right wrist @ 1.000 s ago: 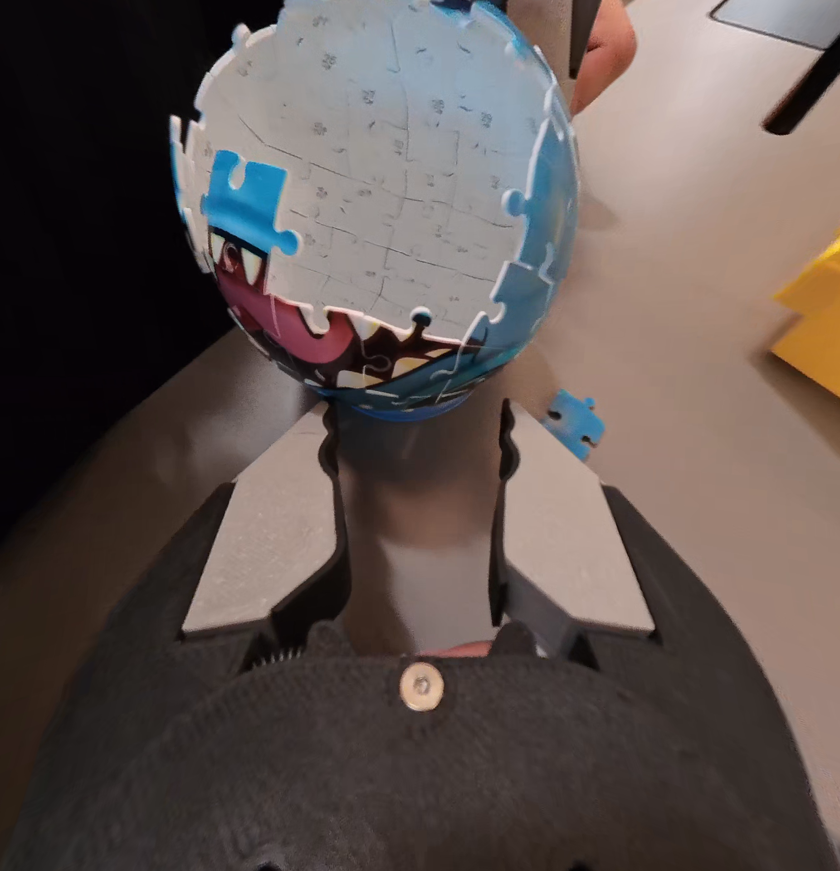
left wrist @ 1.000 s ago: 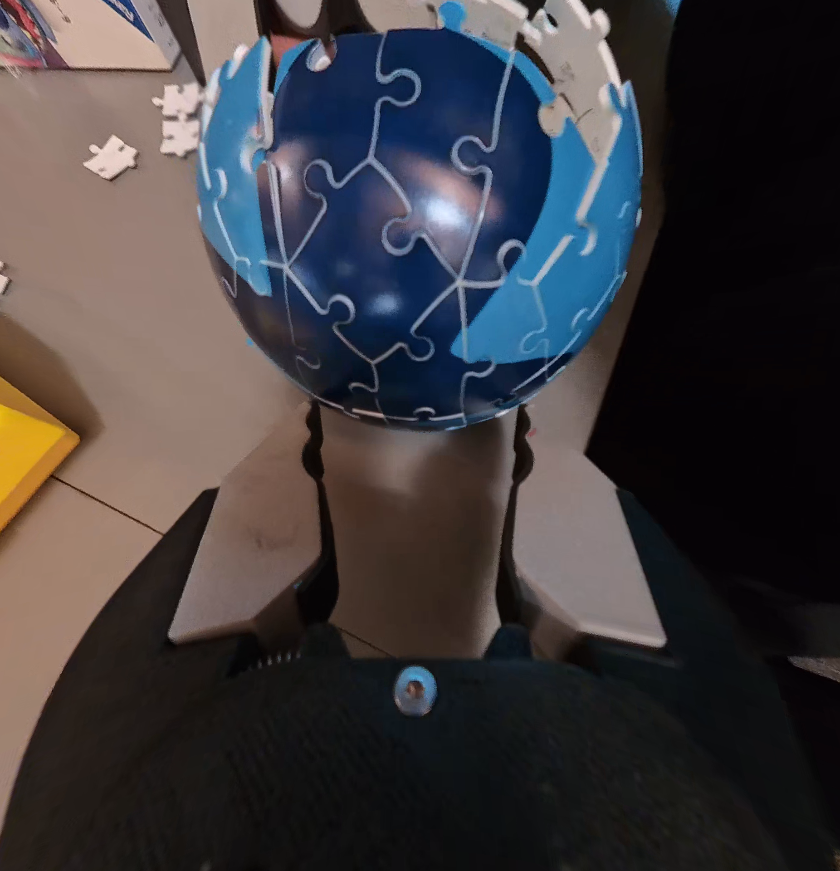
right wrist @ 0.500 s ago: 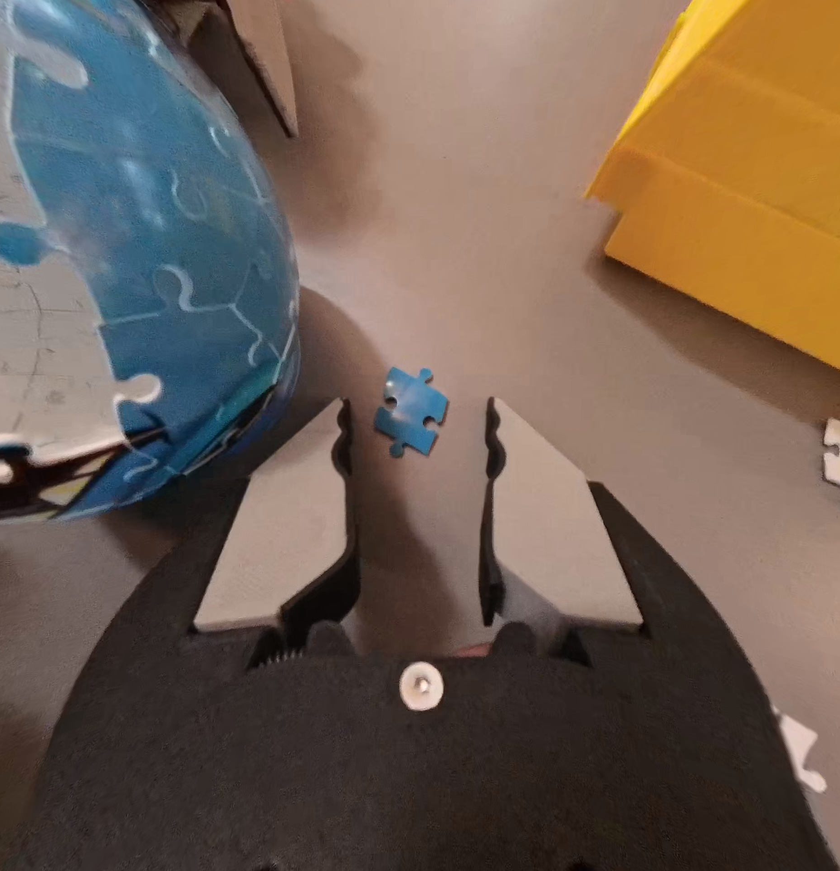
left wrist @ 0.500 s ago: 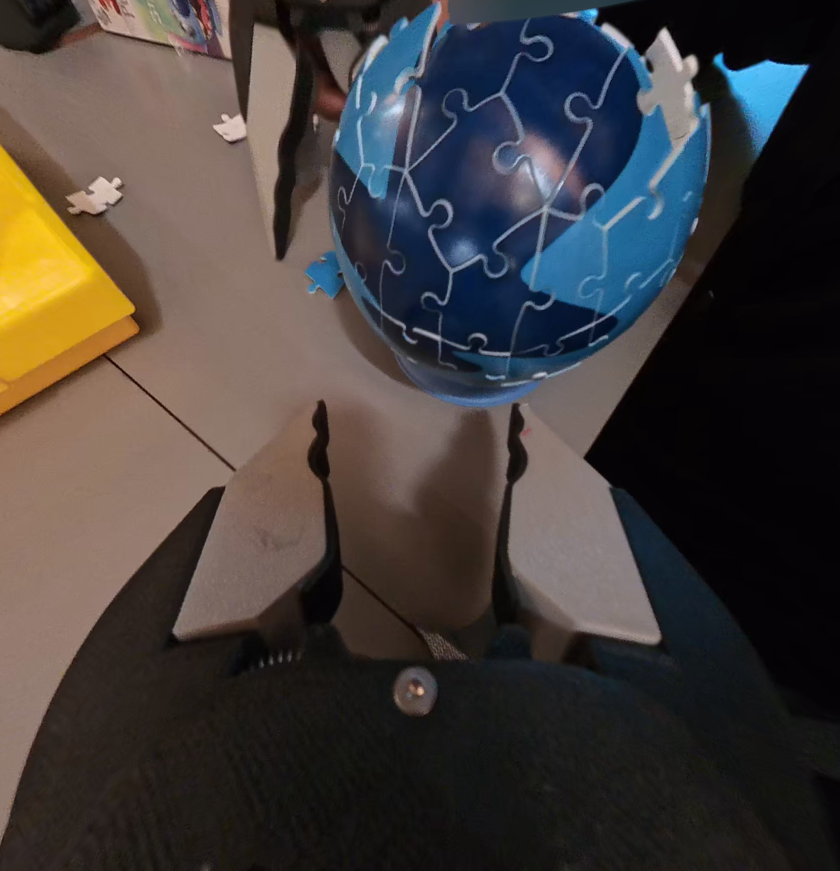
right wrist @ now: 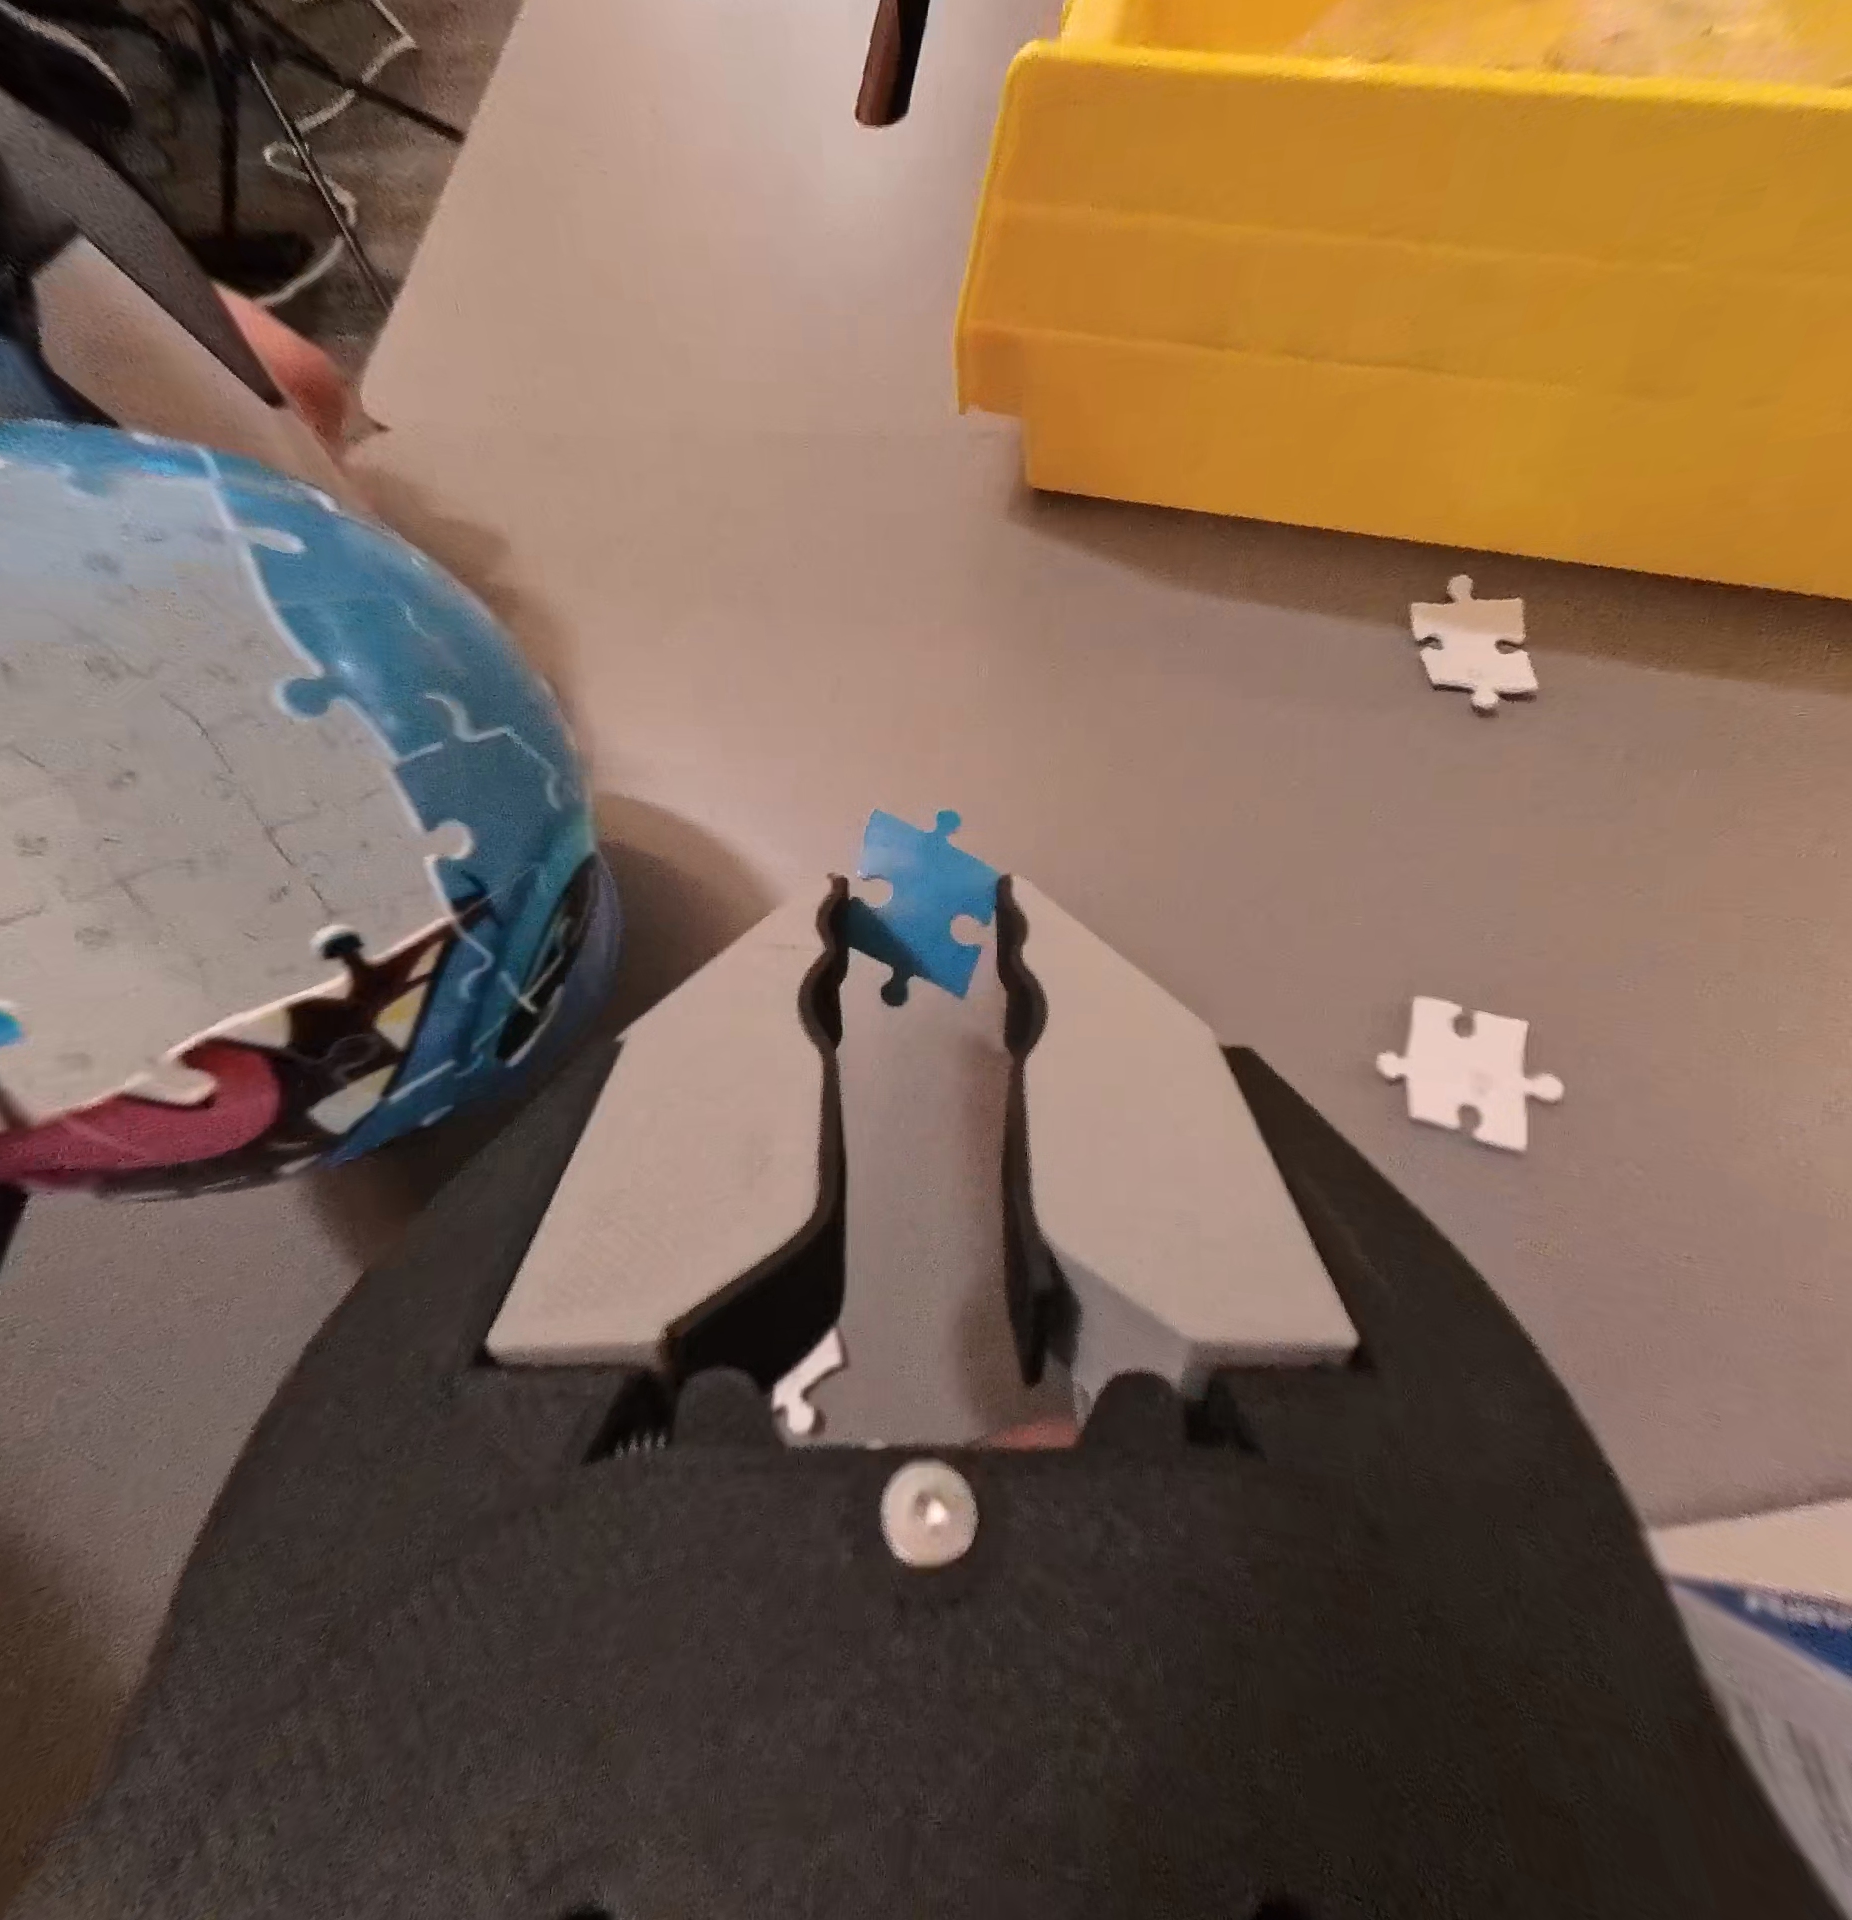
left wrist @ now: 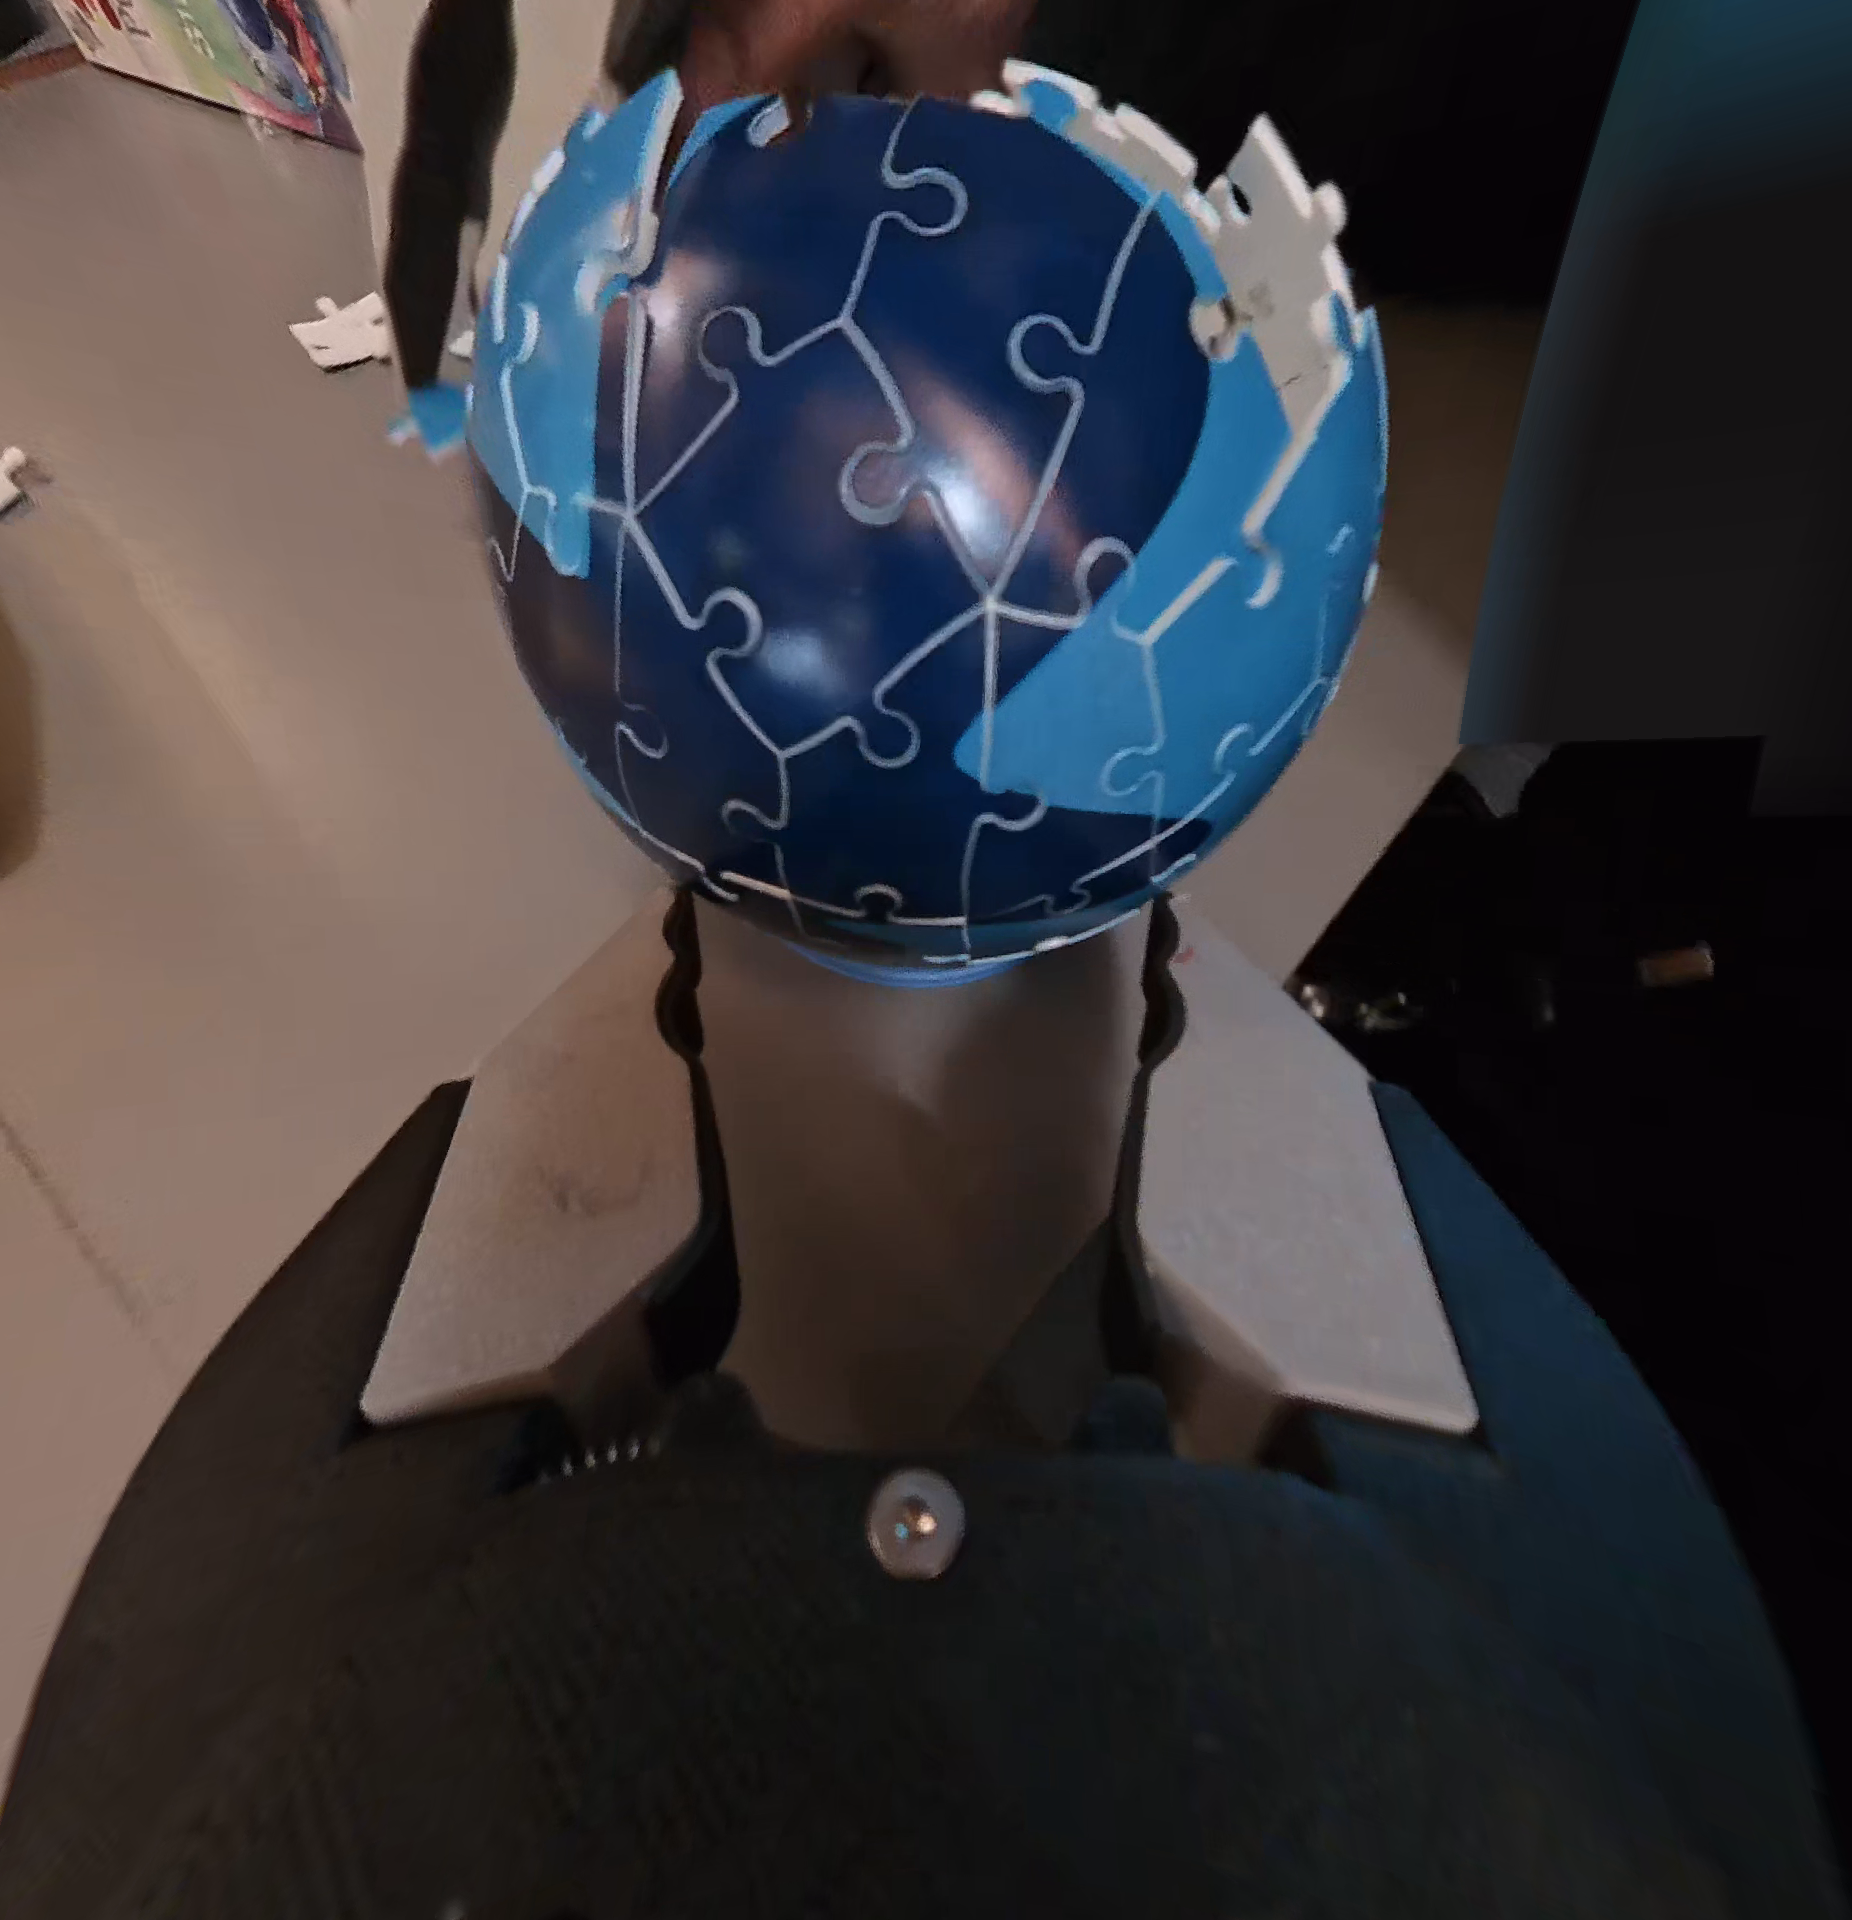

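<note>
A partly built puzzle ball (left wrist: 849,468), dark and light blue outside and white inside, stands on the grey table (left wrist: 226,727). My left gripper (left wrist: 922,914) is open, and its fingertips lie against the ball's lower edge. A hand shows behind the ball's top. In the right wrist view the ball (right wrist: 226,779) is at the left, open side showing. My right gripper (right wrist: 917,894) is shut on a loose blue puzzle piece (right wrist: 922,914), held tilted between the tips just right of the ball. That piece also shows in the left wrist view (left wrist: 428,421).
A yellow bin (right wrist: 1421,312) stands beyond the right gripper. White pieces (right wrist: 1473,644) (right wrist: 1467,1070) lie face down to its right, and others (left wrist: 340,332) lie left of the ball. A printed box (left wrist: 205,62) sits at the back. The table edge runs right of the ball.
My right gripper swung from the ball to the blue piece on the table and closed on it. The left gripper drew back, then returned to the ball's lower edge.
</note>
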{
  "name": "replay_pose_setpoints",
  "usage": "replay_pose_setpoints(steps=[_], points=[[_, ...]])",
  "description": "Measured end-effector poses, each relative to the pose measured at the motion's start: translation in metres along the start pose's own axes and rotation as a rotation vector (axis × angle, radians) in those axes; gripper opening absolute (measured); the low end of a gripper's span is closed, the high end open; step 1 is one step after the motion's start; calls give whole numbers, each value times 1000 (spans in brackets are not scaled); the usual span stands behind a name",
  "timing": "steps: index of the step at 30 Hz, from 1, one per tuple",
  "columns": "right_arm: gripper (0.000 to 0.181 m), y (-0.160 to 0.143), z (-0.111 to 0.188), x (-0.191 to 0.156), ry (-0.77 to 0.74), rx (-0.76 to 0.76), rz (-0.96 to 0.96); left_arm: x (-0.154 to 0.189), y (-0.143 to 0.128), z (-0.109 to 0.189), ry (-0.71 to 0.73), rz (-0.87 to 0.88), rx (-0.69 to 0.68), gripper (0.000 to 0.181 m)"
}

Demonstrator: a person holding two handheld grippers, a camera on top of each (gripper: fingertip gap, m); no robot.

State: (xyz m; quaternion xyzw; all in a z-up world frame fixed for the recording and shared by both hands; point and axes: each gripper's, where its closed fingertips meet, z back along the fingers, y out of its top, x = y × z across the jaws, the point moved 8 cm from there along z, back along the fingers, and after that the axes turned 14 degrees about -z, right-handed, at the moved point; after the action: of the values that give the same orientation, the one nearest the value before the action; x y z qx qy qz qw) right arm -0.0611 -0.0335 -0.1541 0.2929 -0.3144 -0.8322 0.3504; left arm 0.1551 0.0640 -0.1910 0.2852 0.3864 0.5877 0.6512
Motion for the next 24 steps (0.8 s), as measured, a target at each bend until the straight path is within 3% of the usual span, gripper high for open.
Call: replay_pose_setpoints(steps=[7,13,16,20,22,24], points=[[25,-23,64,-14,-22,116,-70,30,21,-16,-3,165,57,94],[25,-28,92,-34,136,252,-159,62,29,-3,-59,86,54,93],[25,-23,99,-41,240,308,-180,48,32,23,29,-4,22,86],[25,-9,100,-52,422,332,-220,6,59,58,243,-176,15,55],[25,-1,96,-58,500,317,-236,-12,82,58,309,-284,46,41],[25,5,93,-61,580,292,-273,-25,105,46,306,-367,60,39]])
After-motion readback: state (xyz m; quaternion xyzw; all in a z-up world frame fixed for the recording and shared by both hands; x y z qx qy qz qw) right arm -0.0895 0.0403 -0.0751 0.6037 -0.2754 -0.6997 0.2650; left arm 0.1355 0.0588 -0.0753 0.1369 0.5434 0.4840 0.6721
